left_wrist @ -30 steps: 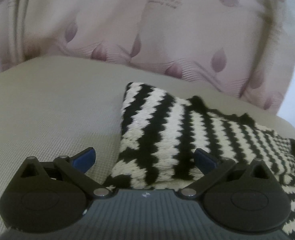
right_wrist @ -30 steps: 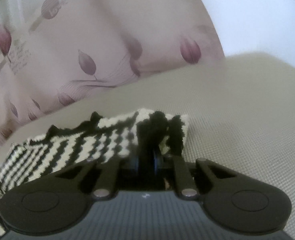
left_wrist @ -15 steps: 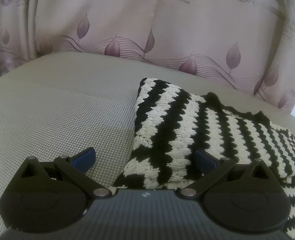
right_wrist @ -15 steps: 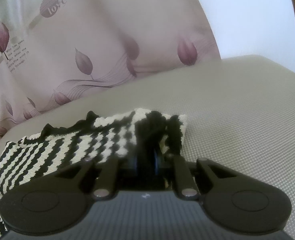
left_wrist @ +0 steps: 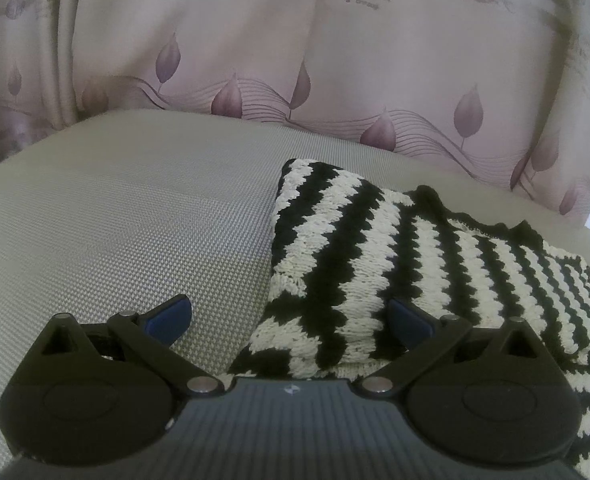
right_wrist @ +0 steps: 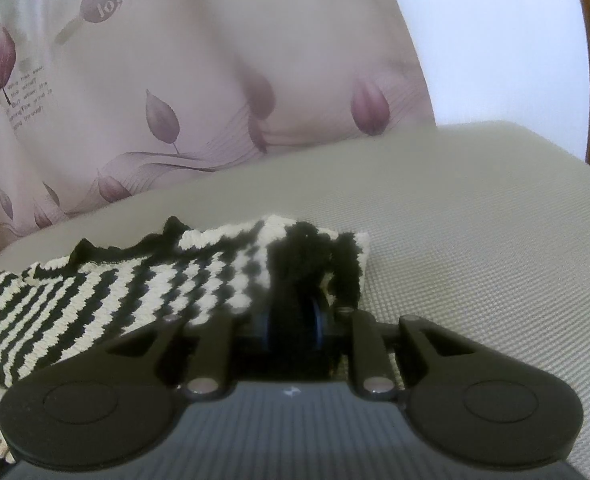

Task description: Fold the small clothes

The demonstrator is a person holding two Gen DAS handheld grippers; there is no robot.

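Here, one black-and-white striped knitted garment [left_wrist: 395,256] is lying folded on the grey woven surface [left_wrist: 135,220], with one leaf-printed curtain [left_wrist: 335,60] hanging behind at twelve o'clock. The left gripper [left_wrist: 291,318] is standing with its two blue-tipped fingers [left_wrist: 167,316] spread wide, one on bare surface at nine o'clock, the other on the knit at three o'clock. The right gripper [right_wrist: 293,320] is opening, its two pads still pressing a dark fold of the garment's corner [right_wrist: 307,248].
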